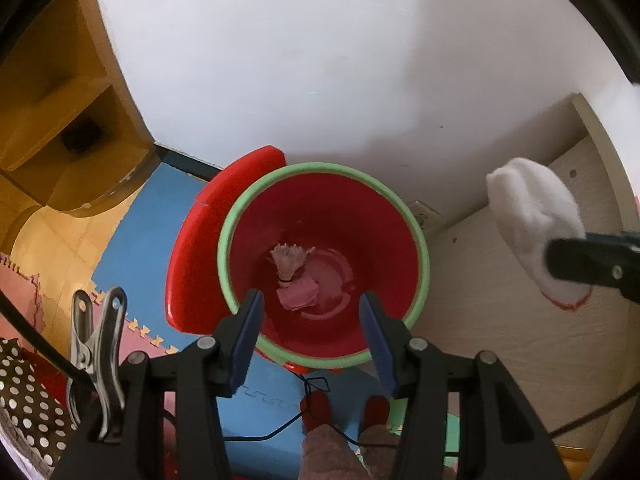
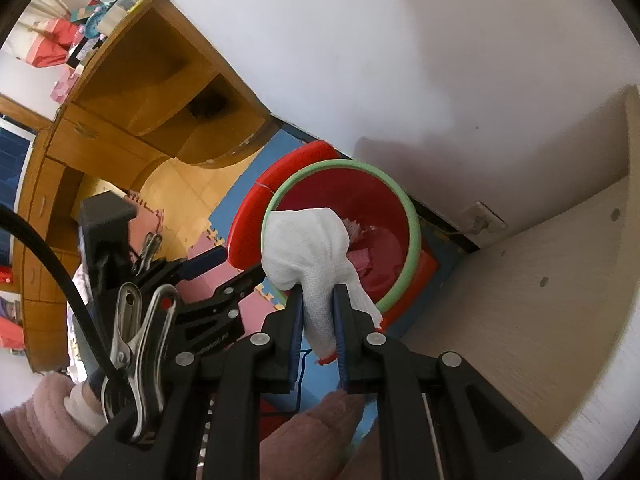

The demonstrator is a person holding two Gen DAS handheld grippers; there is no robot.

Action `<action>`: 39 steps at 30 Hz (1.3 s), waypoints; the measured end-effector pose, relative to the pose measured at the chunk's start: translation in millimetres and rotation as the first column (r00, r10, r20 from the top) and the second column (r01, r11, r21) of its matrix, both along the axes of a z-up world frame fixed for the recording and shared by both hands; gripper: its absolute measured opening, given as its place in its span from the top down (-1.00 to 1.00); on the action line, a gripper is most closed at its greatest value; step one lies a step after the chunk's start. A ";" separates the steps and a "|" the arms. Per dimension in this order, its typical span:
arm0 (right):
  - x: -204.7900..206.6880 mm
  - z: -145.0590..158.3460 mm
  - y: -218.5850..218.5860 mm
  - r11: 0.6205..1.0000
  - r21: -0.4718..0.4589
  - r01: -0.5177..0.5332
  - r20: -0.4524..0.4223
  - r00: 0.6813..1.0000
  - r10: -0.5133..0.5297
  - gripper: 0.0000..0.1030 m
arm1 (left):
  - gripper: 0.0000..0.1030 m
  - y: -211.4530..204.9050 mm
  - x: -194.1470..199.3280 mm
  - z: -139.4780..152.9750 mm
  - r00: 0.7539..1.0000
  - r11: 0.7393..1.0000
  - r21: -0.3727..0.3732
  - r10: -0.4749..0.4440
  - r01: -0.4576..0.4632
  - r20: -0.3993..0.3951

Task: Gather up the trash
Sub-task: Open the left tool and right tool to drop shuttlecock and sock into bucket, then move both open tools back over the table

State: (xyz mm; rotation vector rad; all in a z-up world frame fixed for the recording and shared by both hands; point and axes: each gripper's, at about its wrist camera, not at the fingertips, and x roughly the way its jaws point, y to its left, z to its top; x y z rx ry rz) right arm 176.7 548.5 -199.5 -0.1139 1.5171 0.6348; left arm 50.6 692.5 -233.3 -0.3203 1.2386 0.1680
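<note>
In the left wrist view, the left gripper (image 1: 311, 312) stood partly open and empty at lower centre, above the red bin (image 1: 324, 264) with its green rim; a tassel (image 1: 289, 260) and pink scraps (image 1: 298, 295) lay on the bin's bottom. In the right wrist view, the right gripper (image 2: 318, 320) was clamped on a white glove (image 2: 308, 248), which hung over the bin's left rim at mid-frame.

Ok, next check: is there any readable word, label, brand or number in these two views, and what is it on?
None can be read.
Left gripper: pale lettering along its black arm in the right wrist view, too small and blurred to read.
Blue floor mat: a pale embossed pattern, not legible as text.
Shelf clutter: packaging too small to read.
Red bin, white cloth: no print visible.
</note>
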 end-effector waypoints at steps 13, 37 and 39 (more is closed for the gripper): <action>7.9 -20.2 19.3 1.000 -0.019 -0.008 0.009 1.000 0.008 0.31 | -0.01 0.9 -3.8 4.3 1.000 1.000 0.002 0.014 -0.014 0.003; -8.8 5.5 10.1 0.999 0.019 0.043 0.058 0.997 -0.044 0.08 | -0.01 -12.0 -17.5 33.7 0.998 0.999 -0.012 -0.036 0.036 0.045; -13.2 8.9 6.9 0.998 0.024 0.049 0.062 0.997 -0.051 0.08 | -0.01 -14.3 -20.2 37.3 0.998 0.999 -0.011 -0.047 0.048 0.049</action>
